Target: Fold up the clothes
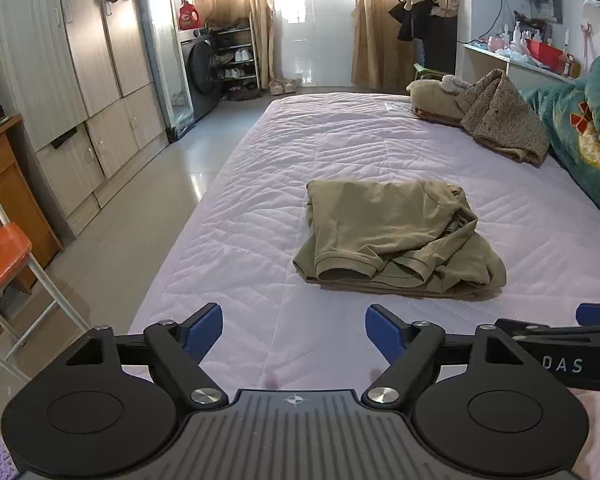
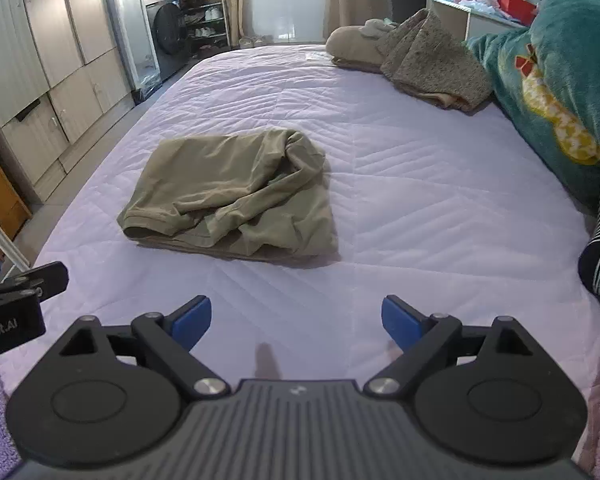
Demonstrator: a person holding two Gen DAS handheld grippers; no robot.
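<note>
Olive shirt [image 1: 396, 236] sits roughly folded on the lilac bedspread [image 1: 340, 140], both grippers hanging back with nothing in them.

Left gripper [image 1: 294, 334] and right gripper [image 2: 296, 318] are side by side at the near end of the bed, both angled down toward the quilt, blue pads spread wide and not touching any fabric — the shirt lies a bit beyond the fingertips. It's a loose rectangle, one hemmed sleeve opening facing the grippers, and the right side bunched up in wrinkles. Plenty of bare quilt all round it. A brown knit pile [image 2: 432, 64] is at the far right corner, a teal blanket [image 2: 560, 80] runs along the right edge, and the left edge drops to tiled floor [image 1: 148, 200].
</note>
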